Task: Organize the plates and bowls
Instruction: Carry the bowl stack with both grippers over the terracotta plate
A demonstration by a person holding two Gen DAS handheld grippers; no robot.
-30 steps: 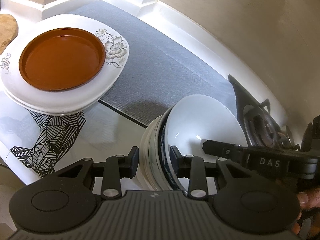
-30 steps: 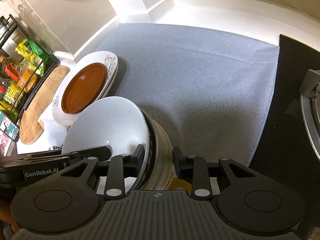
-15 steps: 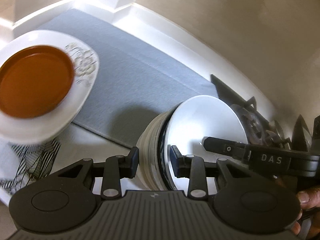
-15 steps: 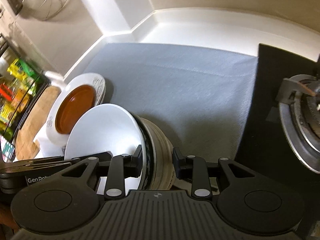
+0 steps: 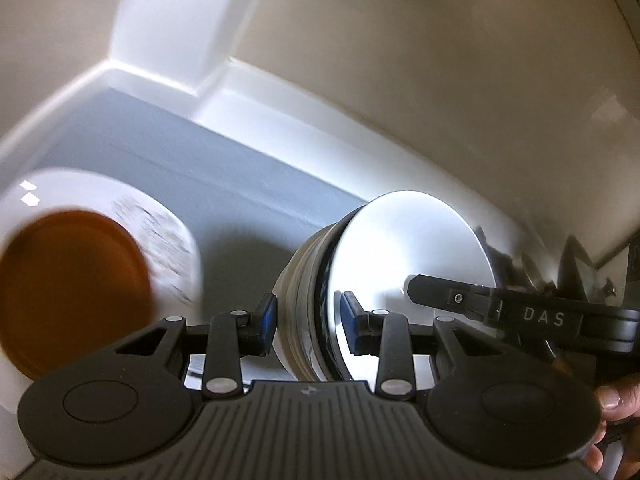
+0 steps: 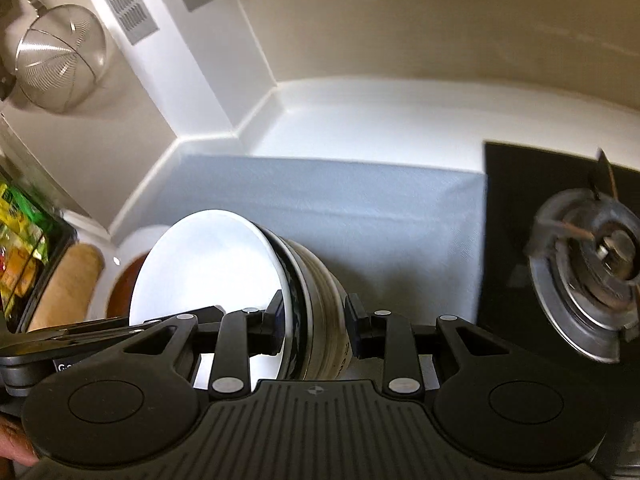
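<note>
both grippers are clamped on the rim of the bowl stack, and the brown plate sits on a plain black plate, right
Not quite. The brown plate sits on a white plate with a floral print, not a black one; the left wrist view shows this. The rest holds: the left gripper and right gripper each clamp the rim of the bowl stack.

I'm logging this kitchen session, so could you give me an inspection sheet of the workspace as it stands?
Surface: white counter with a grey mat.
Job's things: stack of bowls, white one innermost, gripped at opposite rims; brown plate on a floral white plate.
Clutter: wooden board.
Grippers: left hand-held gripper and right hand-held gripper each clamp the stack's rim.
Cables: nothing seen.
Surroundings: black hob with a gas burner, hanging wire strainer, rack of packets, wall vents.
</note>
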